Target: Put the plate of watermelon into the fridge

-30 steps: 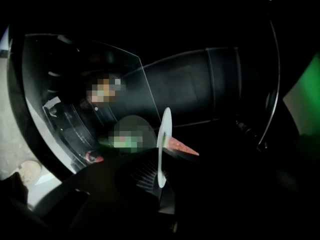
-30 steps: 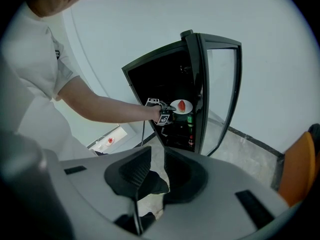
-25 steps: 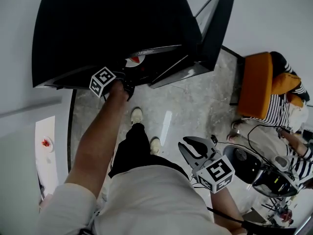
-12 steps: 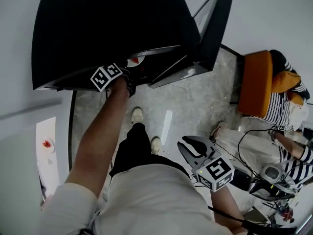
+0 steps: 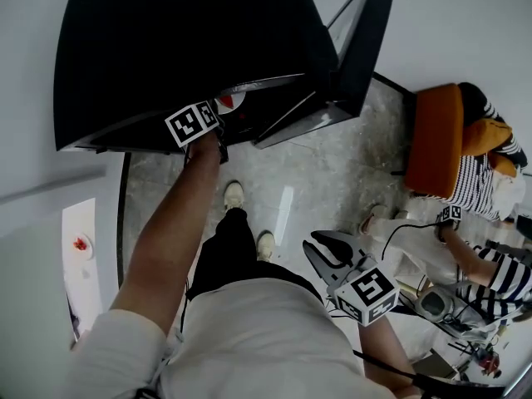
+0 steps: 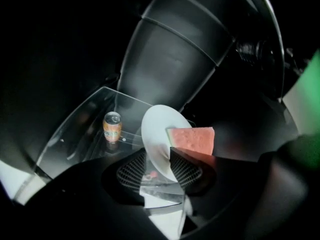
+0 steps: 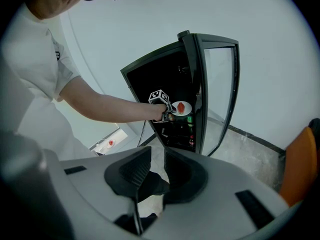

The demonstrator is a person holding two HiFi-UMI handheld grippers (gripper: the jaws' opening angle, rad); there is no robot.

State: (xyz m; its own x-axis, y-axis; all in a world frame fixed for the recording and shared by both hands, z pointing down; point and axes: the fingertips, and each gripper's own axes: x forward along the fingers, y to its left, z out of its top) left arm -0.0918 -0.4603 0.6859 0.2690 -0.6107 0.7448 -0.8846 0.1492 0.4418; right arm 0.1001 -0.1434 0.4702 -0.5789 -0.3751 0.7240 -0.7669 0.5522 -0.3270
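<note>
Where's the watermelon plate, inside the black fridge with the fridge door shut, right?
Not quite. The plate with the watermelon is inside the black fridge, but the door is open, not shut. The right gripper view shows it swung wide.

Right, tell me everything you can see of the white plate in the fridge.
The plate is round, plain white and smooth, ceramic by the look. One red wedge of watermelon lies on it. It is inside the dark fridge, near an orange can but apart from it. Its near rim stands between the jaws of the left gripper, which have just been opening; the pads do not seem to press on it.
</note>
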